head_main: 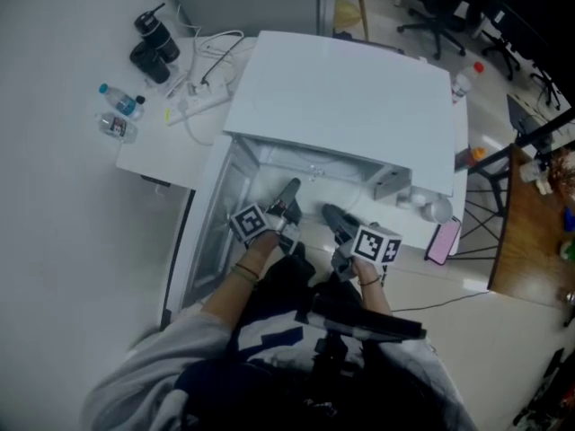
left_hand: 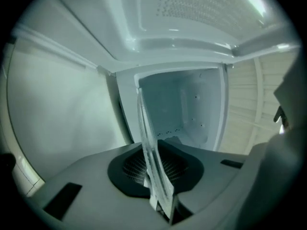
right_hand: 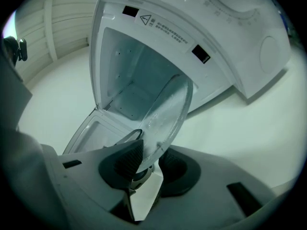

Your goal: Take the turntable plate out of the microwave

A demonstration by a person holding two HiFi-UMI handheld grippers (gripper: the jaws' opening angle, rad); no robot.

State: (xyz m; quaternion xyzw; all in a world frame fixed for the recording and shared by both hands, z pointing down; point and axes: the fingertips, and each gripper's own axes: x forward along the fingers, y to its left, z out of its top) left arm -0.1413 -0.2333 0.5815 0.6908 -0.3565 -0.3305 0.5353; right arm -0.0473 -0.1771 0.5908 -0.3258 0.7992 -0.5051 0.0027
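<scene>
Both grippers are at the open mouth of the microwave (head_main: 341, 97), and each has a hold on the turntable plate (right_hand: 168, 111).

Left gripper (left_hand: 158, 166): jaws pressed together on the plate's rim. The clear glass shows edge-on and rises straight up from between the pads. The empty cavity is dead ahead of it.

Right gripper (right_hand: 146, 159): jaws partly spread, pads pinching the plate's lower rim. The disc leans up and to the right from the jaws, tilted rather than flat. The cavity opening is behind the plate, and the open door (right_hand: 91, 128) is ahead-left of this gripper.

The plate hangs between the two grippers in front of the cavity. It is held on edge and is off the cavity floor. In the head view the glass is too faint to make out. That view shows only the grippers side by side, close together, at the cavity mouth.

The microwave sits on a white surface (head_main: 171, 155). Well to the left of the left gripper there are a water bottle (head_main: 121, 101), a black tumbler (head_main: 154, 45) and a power strip (head_main: 202, 104). A pink phone (head_main: 442, 241) is just to the right of the right gripper.
</scene>
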